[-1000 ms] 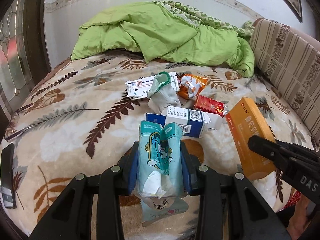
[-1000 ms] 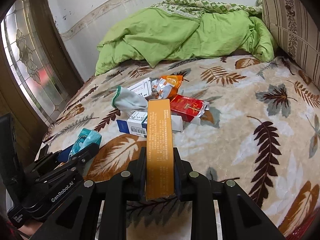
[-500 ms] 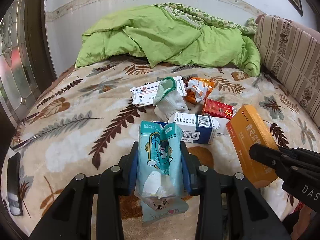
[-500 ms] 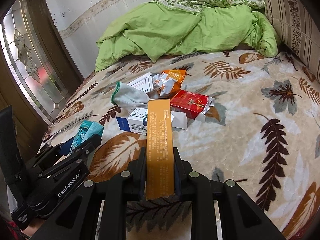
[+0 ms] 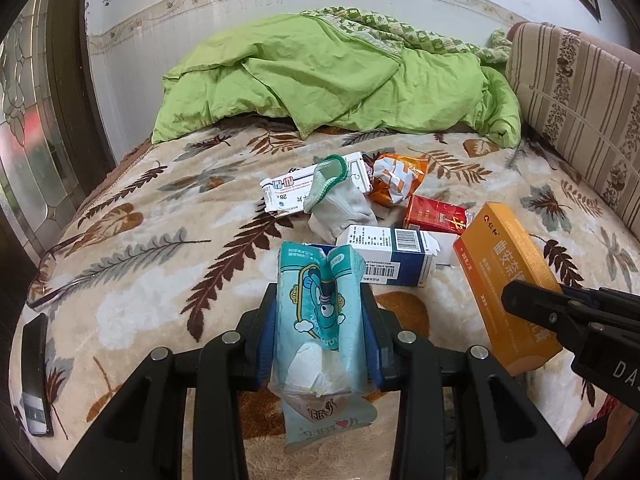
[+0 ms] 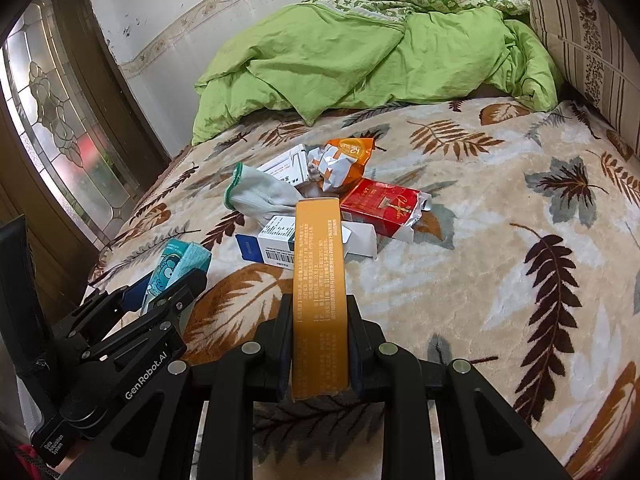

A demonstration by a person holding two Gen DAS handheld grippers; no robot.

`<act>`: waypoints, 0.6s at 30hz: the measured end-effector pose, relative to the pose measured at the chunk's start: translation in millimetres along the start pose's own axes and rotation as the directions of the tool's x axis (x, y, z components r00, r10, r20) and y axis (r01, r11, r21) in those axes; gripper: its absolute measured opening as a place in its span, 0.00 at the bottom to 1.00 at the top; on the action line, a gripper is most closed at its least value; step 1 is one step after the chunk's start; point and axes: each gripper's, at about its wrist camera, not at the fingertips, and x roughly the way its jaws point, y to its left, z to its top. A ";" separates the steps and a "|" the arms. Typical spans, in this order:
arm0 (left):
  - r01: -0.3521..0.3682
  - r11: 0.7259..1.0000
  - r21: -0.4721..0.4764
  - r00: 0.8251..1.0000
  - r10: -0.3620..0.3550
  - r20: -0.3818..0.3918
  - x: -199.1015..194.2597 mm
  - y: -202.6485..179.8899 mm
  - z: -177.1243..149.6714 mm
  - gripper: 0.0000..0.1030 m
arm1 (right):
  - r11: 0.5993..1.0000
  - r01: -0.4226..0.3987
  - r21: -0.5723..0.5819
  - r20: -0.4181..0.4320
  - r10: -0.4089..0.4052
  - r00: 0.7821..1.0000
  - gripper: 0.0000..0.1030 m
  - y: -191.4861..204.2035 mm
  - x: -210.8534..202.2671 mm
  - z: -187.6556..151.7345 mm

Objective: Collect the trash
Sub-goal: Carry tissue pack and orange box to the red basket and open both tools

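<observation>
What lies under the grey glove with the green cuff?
The grey glove drapes over a white medicine box; the box's printed left end and top right corner show. Its middle is covered, and whatever lies beneath the glove's fingers cannot be seen.

A: What can we read here?
B: "GenRobot.AI" on the left gripper [image 6: 176,292] body, beside our right fingers, and "DA" on the right gripper [image 5: 520,300].
A: Beyond the left fingers?
B: "28" on the white box [image 5: 288,192]. We cannot make out the print on the orange box [image 6: 320,280].
</observation>
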 end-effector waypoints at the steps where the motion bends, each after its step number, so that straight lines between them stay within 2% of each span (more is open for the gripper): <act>1: -0.002 1.000 0.000 1.000 0.002 0.000 -0.2 -0.6 -0.1 0.35 | 1.000 -0.002 0.002 0.002 0.002 1.000 0.23 0.1 -0.3 0.0; 18: 0.007 1.000 0.019 1.000 -0.008 0.023 -11.1 4.1 -0.3 0.35 | 0.998 -0.004 0.061 0.038 0.002 0.999 0.23 -9.5 -24.4 -5.5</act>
